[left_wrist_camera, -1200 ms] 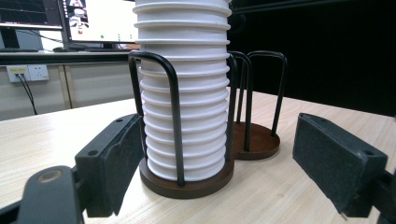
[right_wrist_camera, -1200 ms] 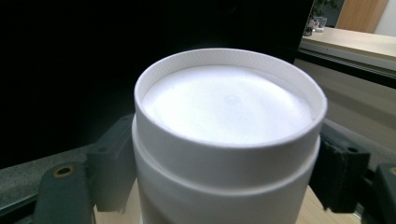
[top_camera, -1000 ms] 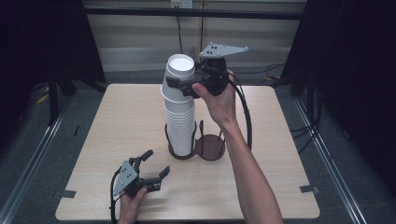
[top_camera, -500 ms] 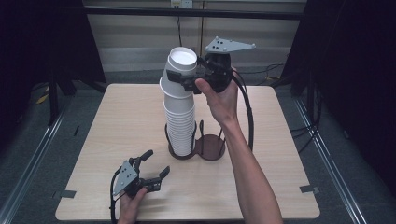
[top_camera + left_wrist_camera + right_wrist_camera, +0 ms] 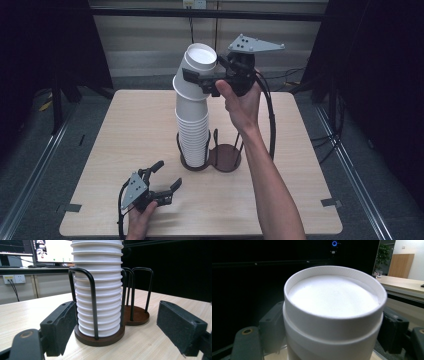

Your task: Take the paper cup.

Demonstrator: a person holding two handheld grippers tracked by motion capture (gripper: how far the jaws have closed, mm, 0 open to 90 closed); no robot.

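Observation:
A tall stack of upside-down white paper cups (image 5: pixel 192 132) stands in one ring of a dark wire cup holder (image 5: pixel 194 164) at mid-table. My right gripper (image 5: pixel 196 79) is raised at the top of the stack and shut on the top cup (image 5: pixel 200 55), which leans to the right off the stack. Its jaws press both sides of that cup (image 5: pixel 332 295) in the right gripper view. Near the front left edge my left gripper (image 5: pixel 167 174) rests on the table, open and holding nothing. It faces the stack (image 5: pixel 98 290) and the holder's base (image 5: pixel 100 338).
The holder's second ring (image 5: pixel 226 156) beside the stack has nothing in it, seen also as a brown disc (image 5: pixel 136 315) behind the stack. The wooden table (image 5: pixel 125 125) has tape marks at its front corners. Dark curtains and metal rails surround it.
My right gripper has risen and moved right with the top cup, which now tilts away from the stack. The left gripper has stayed still.

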